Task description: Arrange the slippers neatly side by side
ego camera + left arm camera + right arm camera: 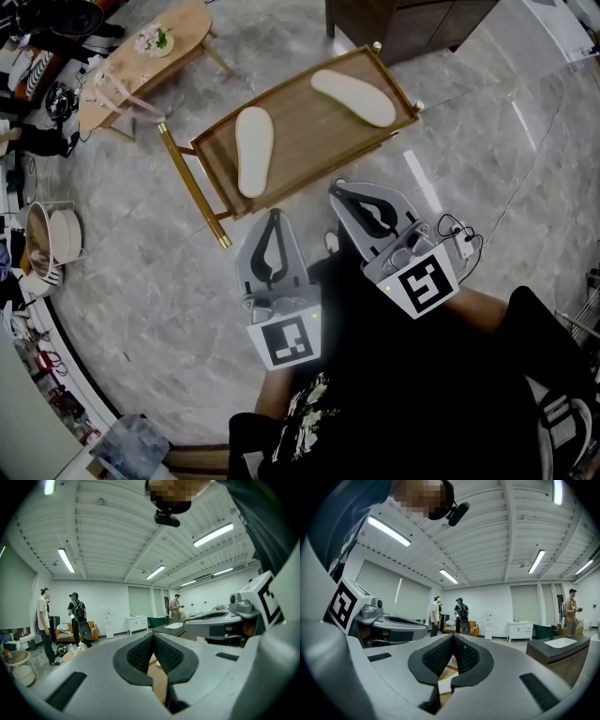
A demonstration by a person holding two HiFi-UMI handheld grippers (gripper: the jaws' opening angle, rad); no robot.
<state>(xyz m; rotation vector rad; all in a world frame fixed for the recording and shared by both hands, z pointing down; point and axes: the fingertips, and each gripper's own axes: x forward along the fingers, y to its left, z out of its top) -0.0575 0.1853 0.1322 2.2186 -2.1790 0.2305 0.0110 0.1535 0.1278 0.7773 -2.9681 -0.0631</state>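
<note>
Jaws on both grippers are pressed together with nothing between them. The left gripper [273,216] and the right gripper [339,189] hover side by side close to the person's body, above the grey marble floor [159,281]. Their tips point toward a low wooden tabletop [309,131] with gold legs. On it lie two cream slippers, well apart and angled differently: the left slipper [253,150] at its left end, the right slipper [353,97] toward its far right end. Beyond, an oval table [183,33] carries flowers [155,40].
</note>
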